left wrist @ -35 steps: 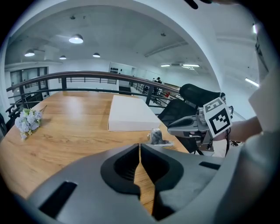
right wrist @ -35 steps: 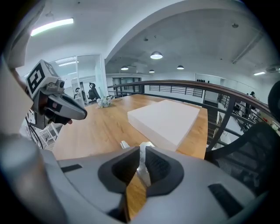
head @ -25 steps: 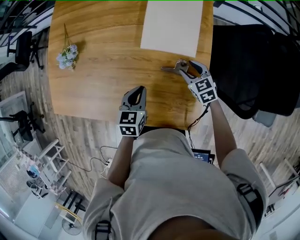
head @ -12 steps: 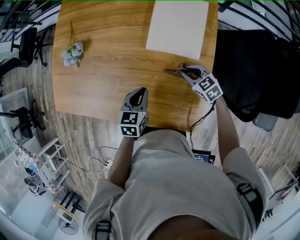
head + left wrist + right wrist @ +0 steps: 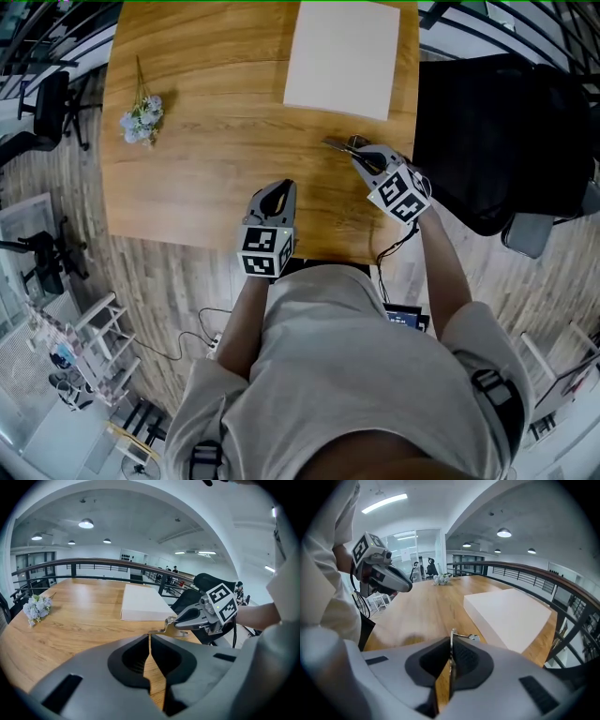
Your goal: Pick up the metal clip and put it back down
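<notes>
A: Where is the metal clip [image 5: 339,144]?

B: It is in the right gripper [image 5: 362,159]. The two fingers have just been closing. Now they press on the clip from both sides. One thin end of it sticks out past the tips.

A: Is it on the table [image 5: 206,141]?

B: It is over the wood, just beside the near corner of the white board [image 5: 342,56]. Nobody can tell if it touches the wood or hangs a little above it.

A: What about the left gripper [image 5: 279,190]?

B: Its fingers are squeezed together, with only a thin crack between them. Nothing is in there. It is near the table's front edge, to the left of the clip and apart from it.

A: What else is on the table?

B: A little bunch of pale flowers [image 5: 141,112] lies far over on the left side, well apart from both grippers. The white board lies flat at the far side.
</notes>
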A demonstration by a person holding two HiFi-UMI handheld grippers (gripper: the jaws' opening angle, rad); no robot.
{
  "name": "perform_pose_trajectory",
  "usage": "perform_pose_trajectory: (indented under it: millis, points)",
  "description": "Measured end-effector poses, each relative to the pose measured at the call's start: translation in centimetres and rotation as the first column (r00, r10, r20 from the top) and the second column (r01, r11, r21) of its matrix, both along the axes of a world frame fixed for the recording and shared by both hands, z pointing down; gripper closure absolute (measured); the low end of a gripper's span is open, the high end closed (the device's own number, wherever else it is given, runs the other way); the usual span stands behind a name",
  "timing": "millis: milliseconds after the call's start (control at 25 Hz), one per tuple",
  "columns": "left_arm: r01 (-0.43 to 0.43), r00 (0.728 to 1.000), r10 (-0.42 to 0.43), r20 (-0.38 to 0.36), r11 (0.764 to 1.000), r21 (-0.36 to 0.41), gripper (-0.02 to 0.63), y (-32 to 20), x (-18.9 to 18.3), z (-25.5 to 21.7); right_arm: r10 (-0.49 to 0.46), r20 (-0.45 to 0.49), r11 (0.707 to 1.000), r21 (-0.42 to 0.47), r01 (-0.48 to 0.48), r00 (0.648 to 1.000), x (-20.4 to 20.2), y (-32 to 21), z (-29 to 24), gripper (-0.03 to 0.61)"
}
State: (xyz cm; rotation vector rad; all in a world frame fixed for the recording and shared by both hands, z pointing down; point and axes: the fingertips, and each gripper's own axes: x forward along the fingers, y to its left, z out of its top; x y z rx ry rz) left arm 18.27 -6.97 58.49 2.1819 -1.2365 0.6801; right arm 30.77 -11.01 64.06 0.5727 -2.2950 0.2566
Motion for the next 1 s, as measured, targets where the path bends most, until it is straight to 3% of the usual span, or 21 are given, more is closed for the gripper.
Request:
perform_pose_trajectory:
  millis: [200, 400, 640, 1000]
  points:
    - [-0.035, 0.999, 0.036, -0.024, 0.999, 0.039, 0.58, -0.4, 0.3, -1.0, 0.084, 0.002, 0.993, 0.089, -0.084, 0.996, -0.6, 0.6, -2.9, 0.541]
    - [-0.087, 0.995, 0.092, -0.046, 0.99, 0.109, 0.58, -0.5, 0.4, -3.5, 0.206, 0.033, 0.96, 0.185, -0.208, 0.978, -0.8, 1.8, -7.3, 0.541]
    - [-0.118, 0.989, 0.135, -0.057, 0.966, 0.229, 0.589, -2.0, -0.8, -8.1, 0.338, 0.087, 0.877, 0.334, -0.347, 0.937, -1.3, 2.2, -14.3, 0.541]
    - [-0.104, 0.983, 0.153, -0.102, 0.921, 0.376, 0.589, -3.6, -3.2, -14.9, 0.415, 0.108, 0.75, 0.521, -0.407, 0.903, -1.8, 3.0, -22.6, 0.541]
